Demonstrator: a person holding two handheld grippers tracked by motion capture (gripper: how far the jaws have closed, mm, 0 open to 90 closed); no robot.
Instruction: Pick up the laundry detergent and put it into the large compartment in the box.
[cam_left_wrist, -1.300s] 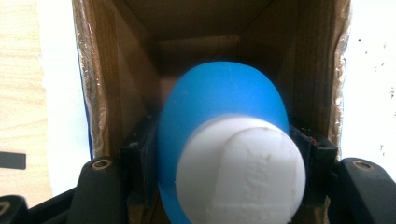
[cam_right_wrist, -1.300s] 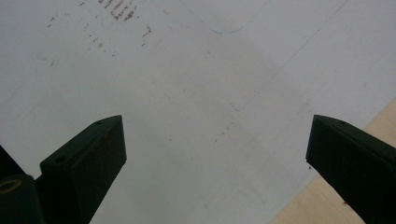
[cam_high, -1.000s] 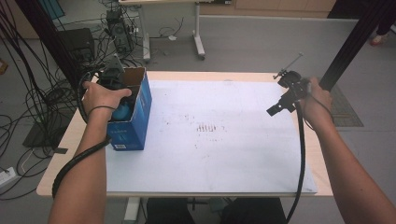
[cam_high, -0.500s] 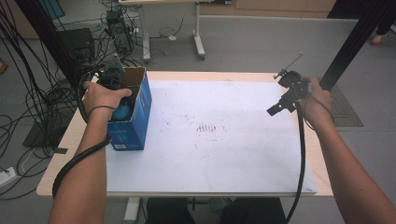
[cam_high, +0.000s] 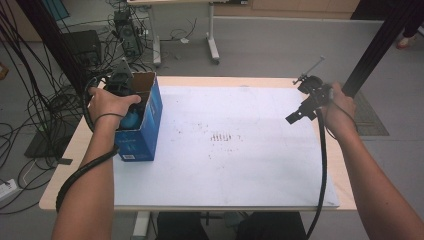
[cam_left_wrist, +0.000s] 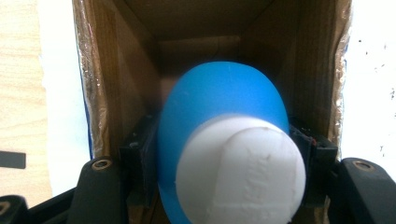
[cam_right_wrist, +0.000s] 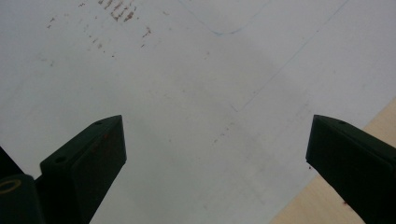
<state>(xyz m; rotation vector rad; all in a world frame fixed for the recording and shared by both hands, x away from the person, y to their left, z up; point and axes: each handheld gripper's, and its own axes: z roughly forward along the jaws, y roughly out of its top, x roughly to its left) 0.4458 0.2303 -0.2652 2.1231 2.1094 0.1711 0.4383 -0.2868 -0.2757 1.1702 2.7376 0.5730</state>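
Over the open top of the blue cardboard box (cam_high: 142, 131) at the table's left edge: left gripper (cam_left_wrist: 219, 154) pointing down into the brown interior, jaws clamped on either flank of a blue rounded plastic bottle with a white cap (cam_left_wrist: 224, 140). Bottle between the pads, long axis running along the jaws, white cap toward the camera, blue body deeper in the box. Next move judged to turn on that vertical line, straight along the box walls. Well apart, over the white table sheet (cam_high: 240, 150), right gripper (cam_right_wrist: 215, 140) spread wide, holding nothing.
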